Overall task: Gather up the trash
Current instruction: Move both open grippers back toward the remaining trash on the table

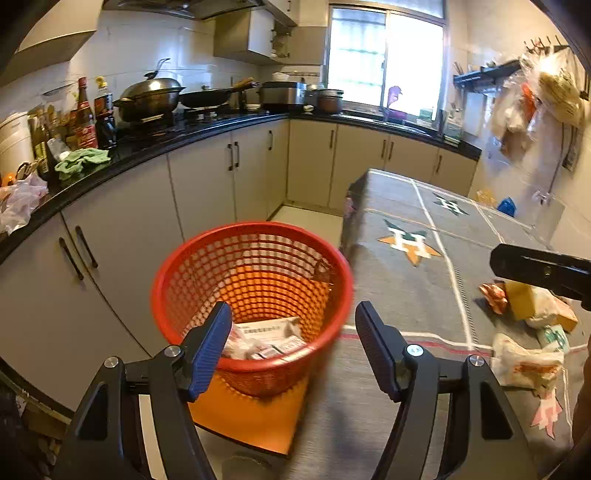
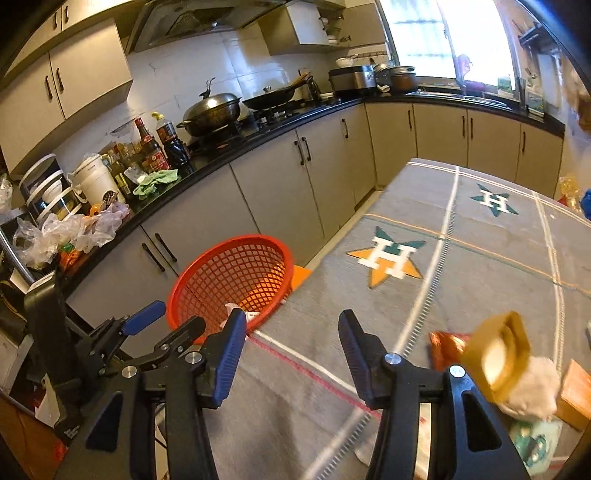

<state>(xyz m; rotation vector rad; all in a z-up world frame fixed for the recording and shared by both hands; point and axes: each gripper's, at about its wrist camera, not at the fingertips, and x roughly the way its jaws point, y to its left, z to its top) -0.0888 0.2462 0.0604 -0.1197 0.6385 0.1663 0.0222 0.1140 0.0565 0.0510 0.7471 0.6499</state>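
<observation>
1. Two tongs stand spread and empty: left tongs (image 1: 293, 350) over the red basket (image 1: 255, 295), right tongs (image 2: 291, 354) over the bench (image 2: 424, 295).
2. Some trash already lies in the basket; wrappers (image 1: 524, 332) wait on the bench, at its right.
3. Risk: the basket sits beside the bench edge, so a sweeping arm could tip it.
4. Crumpled wrappers may slip from a shallow pinch.

A home kitchen: an L-shaped black stone countertop (image 1: 207, 129) over beige cabinet doors with dark bar handles (image 1: 207, 184) runs from the left edge to the bright window (image 1: 384, 59) at upper right. On it stand a lidded steel wok (image 1: 149, 98) on the gas hob, sauce bottles (image 1: 88, 114) and a rice cooker (image 1: 284, 94), beneath a metal range hood (image 2: 192, 22) at top centre.
</observation>
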